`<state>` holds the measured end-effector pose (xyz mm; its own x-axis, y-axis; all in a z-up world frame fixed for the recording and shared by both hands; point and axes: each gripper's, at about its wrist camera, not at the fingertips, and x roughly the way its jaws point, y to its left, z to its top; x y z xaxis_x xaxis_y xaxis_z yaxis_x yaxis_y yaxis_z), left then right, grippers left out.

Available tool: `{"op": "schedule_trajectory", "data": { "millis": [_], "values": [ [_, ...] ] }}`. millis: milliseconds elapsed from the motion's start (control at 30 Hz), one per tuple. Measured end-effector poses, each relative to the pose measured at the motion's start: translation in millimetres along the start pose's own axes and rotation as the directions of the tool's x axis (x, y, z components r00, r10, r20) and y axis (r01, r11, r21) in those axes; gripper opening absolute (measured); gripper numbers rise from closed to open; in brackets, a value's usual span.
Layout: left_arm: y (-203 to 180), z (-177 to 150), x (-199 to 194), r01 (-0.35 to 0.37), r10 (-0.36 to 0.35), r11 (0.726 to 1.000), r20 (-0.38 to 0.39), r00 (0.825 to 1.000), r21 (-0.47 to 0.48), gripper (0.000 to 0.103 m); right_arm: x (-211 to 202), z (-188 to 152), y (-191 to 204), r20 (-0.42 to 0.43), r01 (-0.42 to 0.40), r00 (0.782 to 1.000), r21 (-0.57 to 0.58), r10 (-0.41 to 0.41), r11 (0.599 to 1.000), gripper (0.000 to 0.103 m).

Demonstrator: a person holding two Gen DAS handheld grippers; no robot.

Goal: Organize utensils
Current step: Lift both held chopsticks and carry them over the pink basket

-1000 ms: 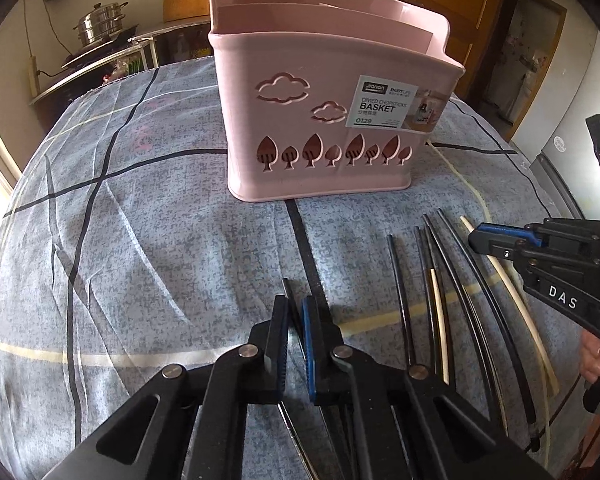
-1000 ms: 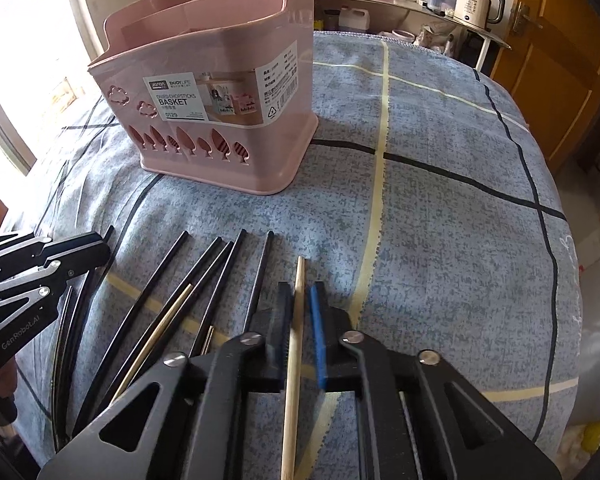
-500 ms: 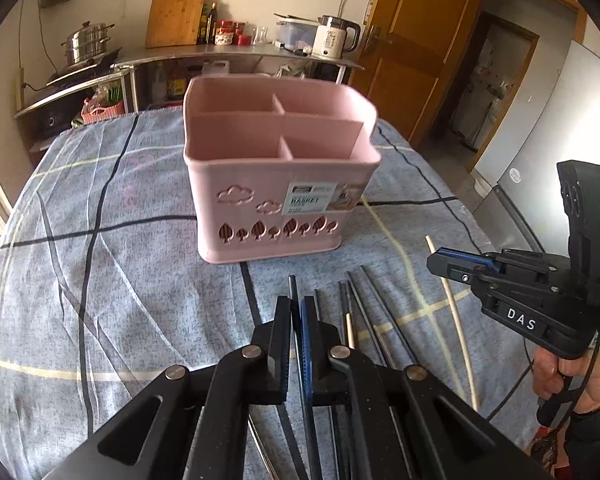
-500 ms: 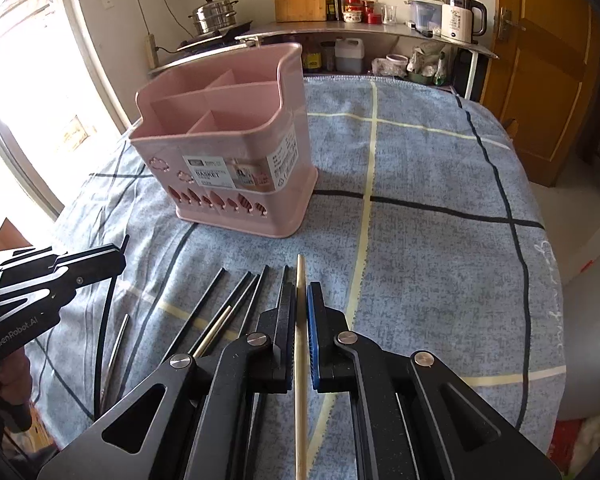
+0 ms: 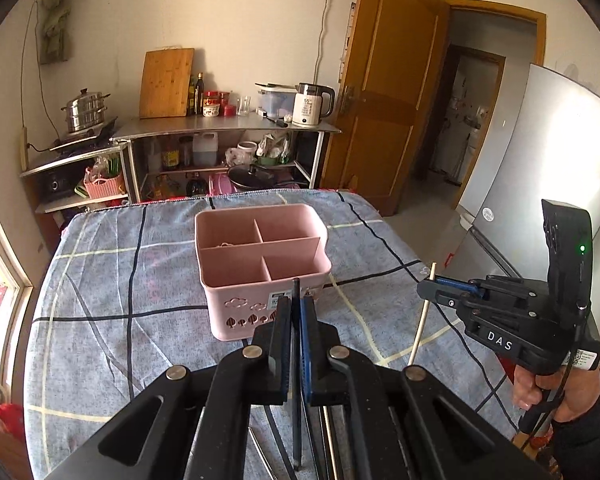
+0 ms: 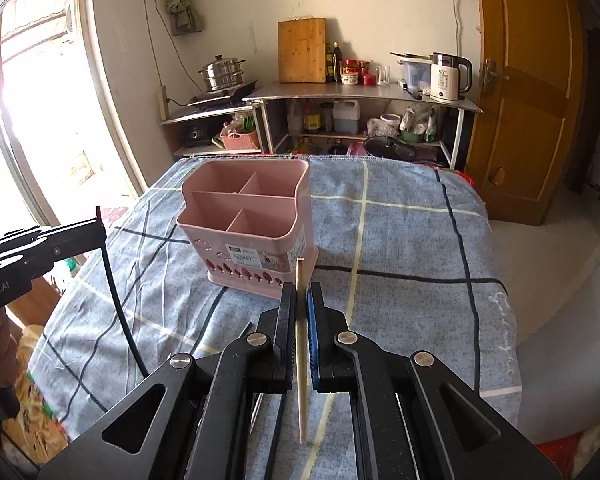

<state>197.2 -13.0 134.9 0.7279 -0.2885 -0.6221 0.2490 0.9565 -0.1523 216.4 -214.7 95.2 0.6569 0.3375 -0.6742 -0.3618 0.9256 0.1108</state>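
— Two claws are up over the counter (image 5: 100,280), each clamped on one chopstick. The left claw (image 5: 296,304) pinches a black chopstick (image 5: 296,360) that runs upright between its pads.

— And the right one?

— The right claw (image 6: 301,300) grips a pale wooden chopstick (image 6: 301,344) the same way; in the left view that stick hangs down from the claw's tip, off to the right.

— Where is the basket?

— The pink basket (image 5: 260,256) stands on the blue checked cloth (image 6: 400,240) beyond both claws, its four compartments open to view.

— Anything left lying down?

— Several dark chopsticks (image 5: 328,440) lie on the cloth beneath the left claw, mostly hidden by its frame. A person's hand (image 5: 556,392) holds the right claw's handle.
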Motion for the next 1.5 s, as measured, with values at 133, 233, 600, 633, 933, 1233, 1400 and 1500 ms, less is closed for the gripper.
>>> {"op": "schedule_trajectory", "data": {
  "millis": [133, 233, 600, 633, 933, 1233, 1400, 1500],
  "values": [
    [-1, 5, -11, -0.002, 0.002, 1.000, 0.018, 1.000, 0.001, 0.004, -12, 2, 3, 0.027, 0.002, 1.000, -0.001, -0.002, 1.000, 0.006],
    [0, 6, -15, -0.002, 0.002, 1.000, 0.022, 1.000, -0.002, 0.004, -19, 2, 4, 0.043, -0.002, 0.999, -0.002, 0.003, 1.000, 0.005],
    [-1, 5, -25, -0.011, 0.012, 1.000, 0.029, 1.000, -0.005, 0.004, -31, 0, 3, 0.082, -0.007, 0.997, 0.017, 0.006, 1.000, 0.005],
    [-1, 4, -25, -0.011, 0.011, 1.000, 0.028, 1.000, -0.005, 0.004, -31, -1, 3, 0.082, -0.007, 0.997, 0.016, 0.006, 1.000, 0.006],
    [-2, 1, -27, -0.015, 0.015, 1.000, 0.021, 1.000, -0.003, 0.004, -34, -5, 0, 0.087, -0.021, 0.996, 0.025, 0.018, 0.999, 0.006],
    [0, -4, -29, -0.011, 0.011, 1.000, 0.012, 1.000, -0.008, 0.004, -30, -26, -6, 0.022, -0.009, 1.000, 0.024, 0.009, 1.000, 0.006],
    [0, -5, -30, -0.006, 0.006, 1.000, 0.013, 1.000, -0.009, 0.004, -42, -37, -7, 0.016, 0.001, 1.000, 0.024, -0.001, 1.000, 0.006],
    [-1, -6, -30, -0.004, 0.004, 1.000, 0.011, 1.000, -0.007, 0.004, -48, -40, -6, 0.010, 0.010, 1.000, 0.014, -0.010, 1.000, 0.006]
  ]
}}
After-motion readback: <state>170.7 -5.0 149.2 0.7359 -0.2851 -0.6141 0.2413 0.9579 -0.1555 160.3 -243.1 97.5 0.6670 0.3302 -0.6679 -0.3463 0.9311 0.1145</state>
